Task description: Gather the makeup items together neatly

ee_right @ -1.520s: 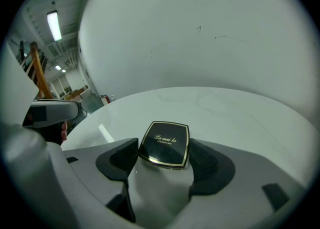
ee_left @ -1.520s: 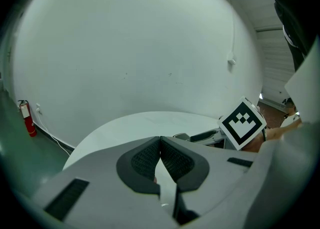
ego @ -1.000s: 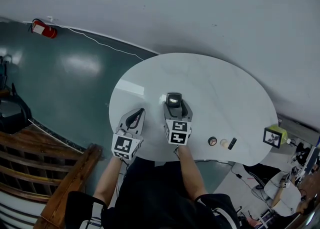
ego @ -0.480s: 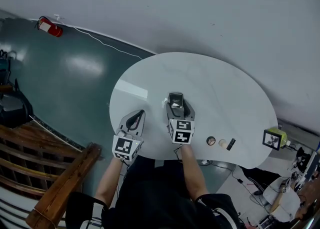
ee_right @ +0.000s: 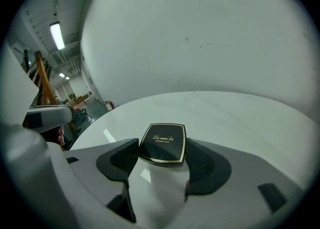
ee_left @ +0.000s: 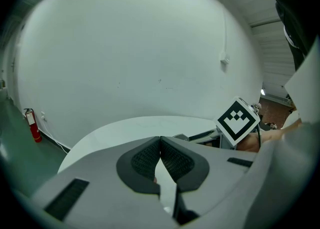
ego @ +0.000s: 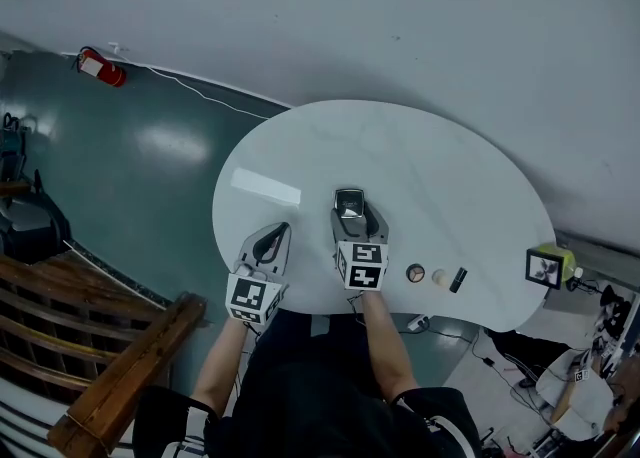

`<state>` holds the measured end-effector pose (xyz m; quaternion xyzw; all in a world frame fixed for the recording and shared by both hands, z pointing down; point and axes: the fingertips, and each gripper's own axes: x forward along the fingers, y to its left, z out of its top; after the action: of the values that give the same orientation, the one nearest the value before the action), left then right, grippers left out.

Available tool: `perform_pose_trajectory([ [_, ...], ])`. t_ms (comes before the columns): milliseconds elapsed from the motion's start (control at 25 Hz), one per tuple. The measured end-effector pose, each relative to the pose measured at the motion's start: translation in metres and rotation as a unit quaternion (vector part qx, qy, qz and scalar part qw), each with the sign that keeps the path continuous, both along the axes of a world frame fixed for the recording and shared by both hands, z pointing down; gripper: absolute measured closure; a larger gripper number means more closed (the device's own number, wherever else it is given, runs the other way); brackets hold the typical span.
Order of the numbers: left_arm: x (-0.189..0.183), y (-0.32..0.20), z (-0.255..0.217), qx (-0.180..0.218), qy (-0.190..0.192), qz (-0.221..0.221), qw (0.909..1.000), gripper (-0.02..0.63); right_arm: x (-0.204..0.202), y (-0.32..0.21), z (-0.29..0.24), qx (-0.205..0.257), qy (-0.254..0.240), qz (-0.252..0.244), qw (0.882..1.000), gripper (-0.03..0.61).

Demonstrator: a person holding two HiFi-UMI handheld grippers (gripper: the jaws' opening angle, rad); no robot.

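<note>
Nearby things: three small makeup pieces lie in a row along the near right edge of the white tabletop point(ego: 400, 151): a dark-rimmed round pot point(ego: 415, 273), a pale round piece point(ego: 439, 277) just beside it, and a black stick point(ego: 459, 280) at the right end.
Further off: a yellow-green cube point(ego: 548, 268) with a printed face sits at the right edge. A red fire extinguisher point(ego: 100, 68) stands on the green floor by the wall, and a wooden railing point(ego: 120, 376) runs below the near left edge.
In the way: the round pot is the nearest thing to the right gripper point(ego: 349, 208), on its right side and apart from it. The left gripper point(ego: 268, 243) sits just beside it on the other side.
Right gripper: clamped on a black powder compact point(ee_right: 163, 144), the pads pressing its two sides. It points toward the far edge, with the forearm reaching in over the near edge.
Left gripper: jaws pressed together on nothing, over the near left edge and angled slightly toward the right gripper.
Compact: held flat, lid up and gold lettering showing, near the middle of the tabletop on the near side.
Edges: the tabletop is rounded, and both grippers are close to its near edge.
Open room: bare white surface stretches from the compact to the far and right edges.
</note>
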<state>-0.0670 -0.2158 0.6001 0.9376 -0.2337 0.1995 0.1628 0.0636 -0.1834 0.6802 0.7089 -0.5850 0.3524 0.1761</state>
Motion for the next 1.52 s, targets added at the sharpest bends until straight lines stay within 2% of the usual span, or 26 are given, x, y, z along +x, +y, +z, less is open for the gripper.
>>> perform_pose_trajectory([
  [400, 0.038, 0.049, -0.025, 0.02, 0.011, 0.04, 0.9989, 0.597, 0.045, 0.064, -0.045, 0.035, 0.024, 0.045, 0.998, 0.278],
  [680, 0.08, 0.106, -0.044, 0.032, 0.022, 0.081, 0.9959, 0.597, 0.089, 0.137, -0.078, 0.052, 0.047, 0.084, 0.994, 0.278],
  [1040, 0.14, 0.198, -0.052, 0.036, 0.039, 0.147, 0.9877, 0.597, 0.146, 0.244, -0.103, 0.062, 0.07, 0.138, 0.986, 0.278],
  [1520, 0.203, 0.289, -0.05, 0.029, 0.039, 0.193, 0.98, 0.597, 0.213, 0.373, -0.094, 0.043, 0.08, 0.2, 0.976, 0.278],
])
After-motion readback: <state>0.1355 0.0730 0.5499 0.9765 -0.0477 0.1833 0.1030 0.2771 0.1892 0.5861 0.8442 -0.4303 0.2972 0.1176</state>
